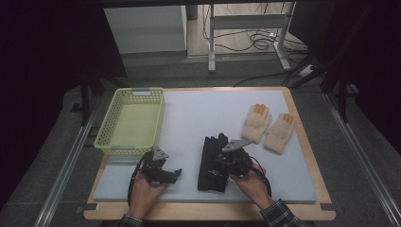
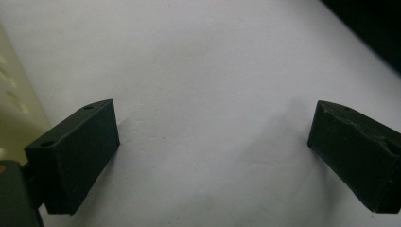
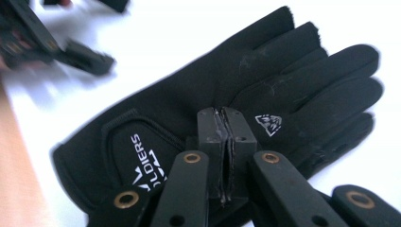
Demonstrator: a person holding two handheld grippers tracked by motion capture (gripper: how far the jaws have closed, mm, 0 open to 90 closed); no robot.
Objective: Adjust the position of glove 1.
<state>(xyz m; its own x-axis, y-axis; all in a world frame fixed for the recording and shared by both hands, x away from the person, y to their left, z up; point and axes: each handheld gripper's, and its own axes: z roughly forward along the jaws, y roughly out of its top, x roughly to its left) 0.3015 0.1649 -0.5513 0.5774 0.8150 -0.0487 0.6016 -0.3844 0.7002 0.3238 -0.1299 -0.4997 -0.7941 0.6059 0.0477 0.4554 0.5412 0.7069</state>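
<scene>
Gloves [image 1: 212, 163], black and stacked near the worktop's [image 1: 198, 113] front, look soft, light, floppy; pinch the cuff. Right hand-held gripper [image 3: 226, 142] hovers over them pressed together, empty; left hand-held gripper [image 2: 213, 142] gapes wide.

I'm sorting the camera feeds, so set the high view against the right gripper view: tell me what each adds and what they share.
High view alone: the yellow basket at the left of the white mat, a pair of cream gloves at the right, and both of the person's hands.

Right gripper view alone: white lettering and a small emblem on the black gloves, and the right gripper with its jaws pressed together, nothing between them.

Shared: the black gloves on the mat, the right gripper over them, and the left gripper, blurred in the right gripper view.
</scene>
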